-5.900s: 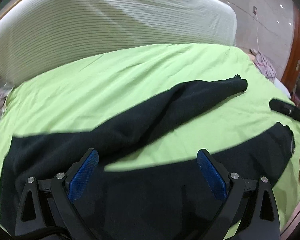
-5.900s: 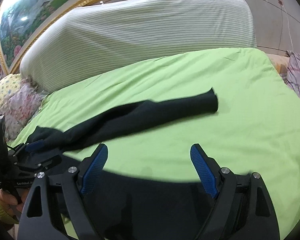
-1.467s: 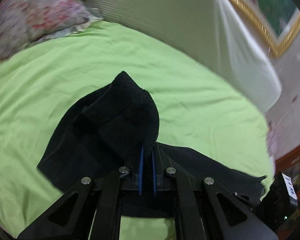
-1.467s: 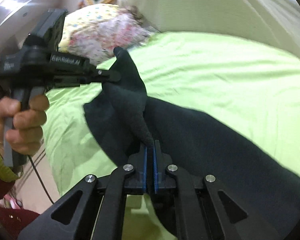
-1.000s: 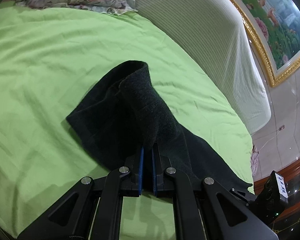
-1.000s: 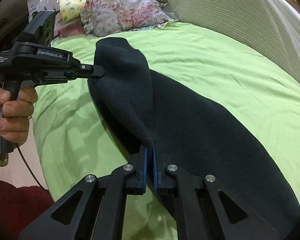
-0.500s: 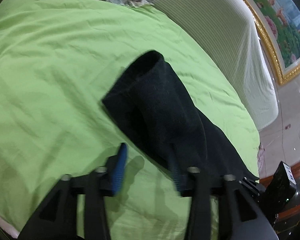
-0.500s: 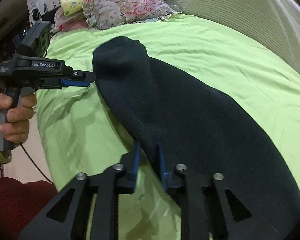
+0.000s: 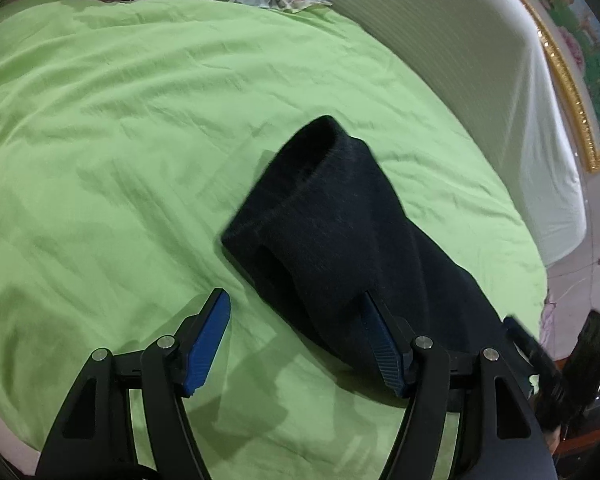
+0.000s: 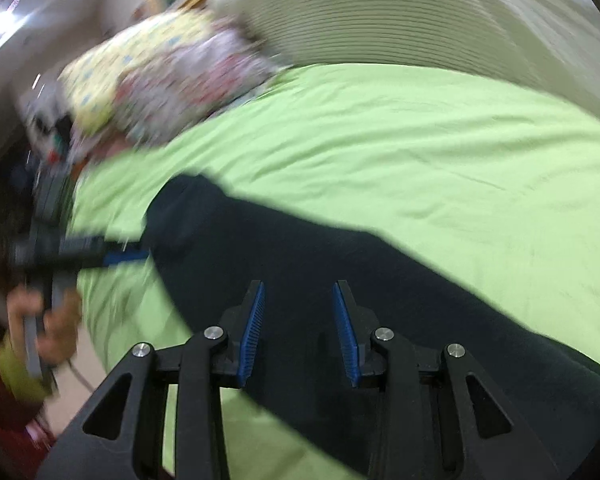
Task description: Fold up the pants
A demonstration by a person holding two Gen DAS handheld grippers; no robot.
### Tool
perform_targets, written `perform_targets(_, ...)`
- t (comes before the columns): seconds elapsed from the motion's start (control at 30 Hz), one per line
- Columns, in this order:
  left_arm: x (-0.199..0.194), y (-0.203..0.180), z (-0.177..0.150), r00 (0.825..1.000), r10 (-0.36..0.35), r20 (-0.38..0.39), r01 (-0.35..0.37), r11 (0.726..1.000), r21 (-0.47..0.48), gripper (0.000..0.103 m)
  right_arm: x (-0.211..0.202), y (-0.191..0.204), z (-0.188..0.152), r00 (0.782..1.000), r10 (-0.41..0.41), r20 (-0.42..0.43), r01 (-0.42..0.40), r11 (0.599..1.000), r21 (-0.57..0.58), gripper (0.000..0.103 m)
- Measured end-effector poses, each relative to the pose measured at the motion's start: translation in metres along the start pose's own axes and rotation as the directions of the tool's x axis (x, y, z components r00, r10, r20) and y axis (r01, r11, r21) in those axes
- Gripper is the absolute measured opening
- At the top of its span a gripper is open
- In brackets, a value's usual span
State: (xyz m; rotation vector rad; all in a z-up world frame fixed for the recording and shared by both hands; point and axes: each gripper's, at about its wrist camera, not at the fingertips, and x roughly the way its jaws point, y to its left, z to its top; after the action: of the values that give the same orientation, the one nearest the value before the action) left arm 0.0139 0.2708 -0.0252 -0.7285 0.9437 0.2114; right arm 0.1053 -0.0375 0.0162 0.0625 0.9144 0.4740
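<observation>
My left gripper (image 9: 296, 336) is tilted downward with its jaws opening wide, blue pads (image 9: 206, 344) apart and pressing on nothing. My right gripper (image 10: 299, 328) also points down, jaws opening more narrowly (that view is smeared with motion). The left hand (image 10: 46, 330) is wrapped around its handle, a yellow-green cuff at the wrist.

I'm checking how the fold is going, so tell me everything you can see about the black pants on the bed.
The black pants look like thick, soft knit or fleece, with a stitched hem at the open cuffed end. They lie along the green bedsheet, the legs apparently stacked into one long band that runs toward the right gripper. The cuff end is slightly rumpled and gapes open. The left gripper sits at that end, jaws opening, one pad by the fabric's edge. The right gripper's jaws are opening above the fabric; neither grips it.
</observation>
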Motion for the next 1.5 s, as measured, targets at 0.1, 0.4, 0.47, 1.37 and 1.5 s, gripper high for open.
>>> perform_targets(0.1, 0.008, 0.009, 0.005, 1.0, -0.012, -0.007, 0.012, 1.0, -0.029, 0.068, 0.02, -0.02, 0.018, 0.999, -0.027, -0.043, 0.028, 0.999, 0.041, 0.037)
perform_targets(0.4, 0.023, 0.019, 0.01, 0.998, -0.062, 0.023, 0.063, 0.998, -0.023, 0.064, 0.092, -0.03, 0.041, 0.977, -0.017, -0.21, 0.007, 0.999, -0.05, 0.037)
perform_targets(0.47, 0.025, 0.017, 0.014, 0.998, -0.056, 0.029, 0.056, 0.998, -0.012, 0.062, 0.103, -0.033, 0.039, 0.971, -0.002, -0.238, -0.008, 0.999, -0.04, 0.037)
perform_targets(1.37, -0.008, 0.023, 0.018, 0.982, -0.117, 0.15, 0.105, 0.991, 0.084, 0.019, 0.078, 0.005, 0.041, 0.996, -0.084, -0.008, 0.082, 0.987, -0.14, 0.009)
perform_targets(1.5, 0.009, 0.031, 0.016, 0.992, -0.07, 0.107, 0.062, 0.995, 0.072, 0.028, 0.086, 0.0, 0.037, 0.992, -0.125, -0.018, 0.122, 0.985, -0.121, 0.012)
